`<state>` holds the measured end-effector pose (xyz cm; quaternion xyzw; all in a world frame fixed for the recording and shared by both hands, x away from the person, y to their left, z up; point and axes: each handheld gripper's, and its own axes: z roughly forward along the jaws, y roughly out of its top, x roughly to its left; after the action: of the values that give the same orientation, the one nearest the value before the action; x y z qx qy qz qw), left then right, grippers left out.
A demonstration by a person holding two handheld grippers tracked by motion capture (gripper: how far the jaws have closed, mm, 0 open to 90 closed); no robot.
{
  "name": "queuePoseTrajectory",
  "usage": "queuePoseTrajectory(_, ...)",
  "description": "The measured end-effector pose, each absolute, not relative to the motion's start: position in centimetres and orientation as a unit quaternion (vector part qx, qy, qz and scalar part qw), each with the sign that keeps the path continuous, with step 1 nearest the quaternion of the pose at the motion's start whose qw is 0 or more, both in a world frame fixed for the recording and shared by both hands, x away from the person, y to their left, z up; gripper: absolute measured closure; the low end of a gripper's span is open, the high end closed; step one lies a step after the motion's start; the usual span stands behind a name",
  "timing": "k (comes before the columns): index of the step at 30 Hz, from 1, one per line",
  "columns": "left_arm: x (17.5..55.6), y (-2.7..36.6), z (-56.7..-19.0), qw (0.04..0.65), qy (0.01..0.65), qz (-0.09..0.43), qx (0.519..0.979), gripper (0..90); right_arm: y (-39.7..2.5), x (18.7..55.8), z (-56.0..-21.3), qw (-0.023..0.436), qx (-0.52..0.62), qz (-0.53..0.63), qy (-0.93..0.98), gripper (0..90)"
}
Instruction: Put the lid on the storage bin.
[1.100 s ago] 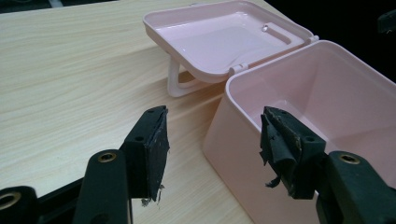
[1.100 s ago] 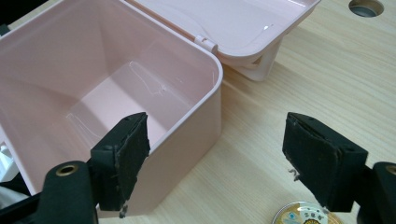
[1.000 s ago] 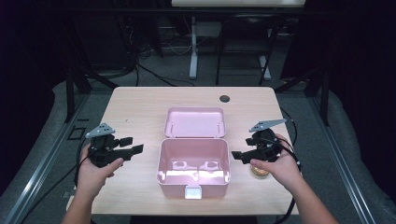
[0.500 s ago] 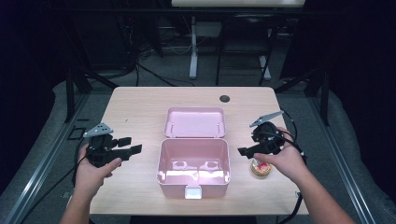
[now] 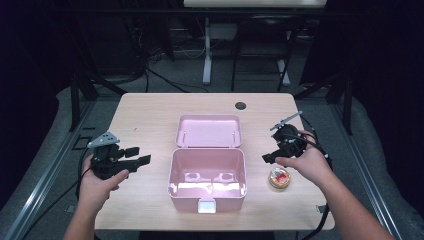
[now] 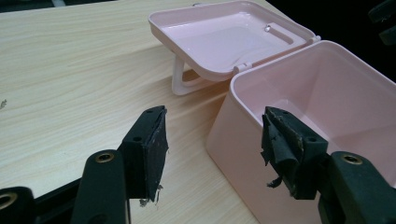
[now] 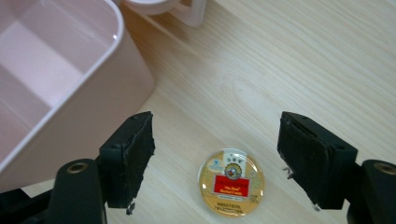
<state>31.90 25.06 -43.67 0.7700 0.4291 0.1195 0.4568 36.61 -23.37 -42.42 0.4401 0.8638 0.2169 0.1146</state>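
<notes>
— How does the right gripper (image 5: 268, 158) stand?

— Its jaws are spread wide and grip nothing. In the right gripper view (image 7: 215, 158) the two black pads frame a small round tin (image 7: 231, 181) with a gold lid and a red label, which lies flat on the wooden surface (image 7: 299, 60) below and between them, touching neither pad.

— And where does that tin sit in the scene?

— From the high view, the round tin (image 5: 279, 178) lies on the right side of the surface, near the front edge, just right of the pink box (image 5: 207, 172) and apart from its wall. The person's right hand (image 5: 305, 161) holds the gripper above and slightly left of the tin.

— What about the left gripper (image 5: 138, 155)?

— Also released, jaws apart, holding nothing. The left hand (image 5: 97, 182) holds it at the left side of the surface (image 5: 145, 115), its jaws pointing right toward the box, well short of it. In the left gripper view (image 6: 212, 140) the pads stand either side of the box's near left corner (image 6: 243, 140) without touching it.

— How does the box itself lie?

— It stands open at the middle of the surface, with its lid (image 5: 209, 131) folded back on the far side and lying open-side up. A white latch (image 5: 207, 205) shows on the near wall. The inside looks empty apart from moulded shapes on the floor.
</notes>
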Motion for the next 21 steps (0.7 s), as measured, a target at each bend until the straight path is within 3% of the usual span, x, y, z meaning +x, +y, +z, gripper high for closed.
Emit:
queuePoseTrajectory(10, 31.7, 25.0, -43.5, 0.462, 0.426, 0.114, 0.769, 40.5, -22.6, 37.4, -42.0, 0.128, 0.444, 0.157, 0.873, 29.1)
queuePoseTrajectory(21, 31.5, 25.0, -43.0, 0.473, 0.414, 0.107, 0.770, 39.7, -22.5, 38.3, -42.7, 0.100, 0.461, 0.109, 0.875, 29.4)
